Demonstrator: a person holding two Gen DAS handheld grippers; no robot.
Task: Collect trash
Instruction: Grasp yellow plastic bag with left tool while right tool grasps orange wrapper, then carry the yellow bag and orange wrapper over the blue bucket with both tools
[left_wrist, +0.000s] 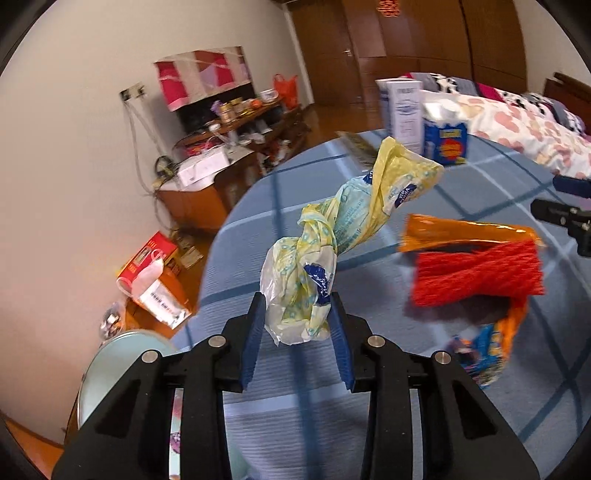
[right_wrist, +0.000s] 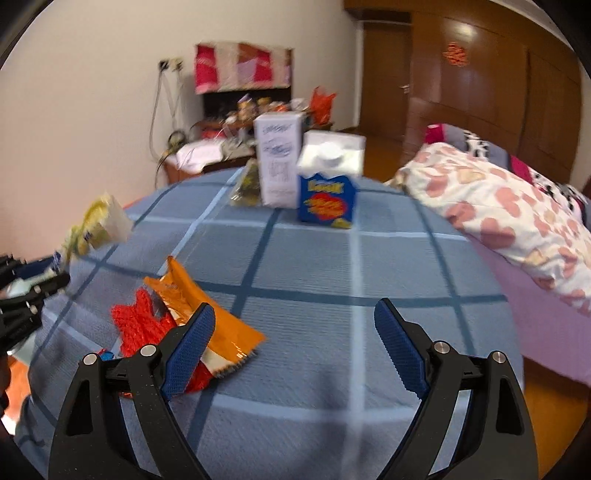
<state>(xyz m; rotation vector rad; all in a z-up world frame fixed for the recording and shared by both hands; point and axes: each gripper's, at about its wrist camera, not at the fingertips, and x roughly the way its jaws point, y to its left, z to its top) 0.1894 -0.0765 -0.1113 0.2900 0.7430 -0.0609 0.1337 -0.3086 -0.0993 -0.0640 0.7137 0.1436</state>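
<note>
My left gripper (left_wrist: 297, 308) is shut on a twisted yellow and pale-blue plastic wrapper (left_wrist: 332, 236), which sticks up and away from the blue pads above the blue checked tablecloth (left_wrist: 258, 229). To its right lie an orange snack packet (left_wrist: 469, 230) and a red mesh bag (left_wrist: 480, 273). My right gripper (right_wrist: 295, 321) stands wide open over the tablecloth (right_wrist: 314, 258) with nothing between its fingers. Its left finger overlaps the orange packet (right_wrist: 207, 299) and the red mesh bag (right_wrist: 140, 325). The held wrapper (right_wrist: 99, 221) and my left gripper (right_wrist: 37, 288) show at the left edge of the right wrist view.
At the table's far side stand a white carton (right_wrist: 279, 158), a blue and white carton (right_wrist: 327, 184) and a small clear packet (right_wrist: 247, 184). A bed with heart-print bedding (right_wrist: 498, 206) lies to the right. A cluttered wooden cabinet (left_wrist: 229, 147) lines the wall, and a round pale bin (left_wrist: 118, 365) sits at lower left.
</note>
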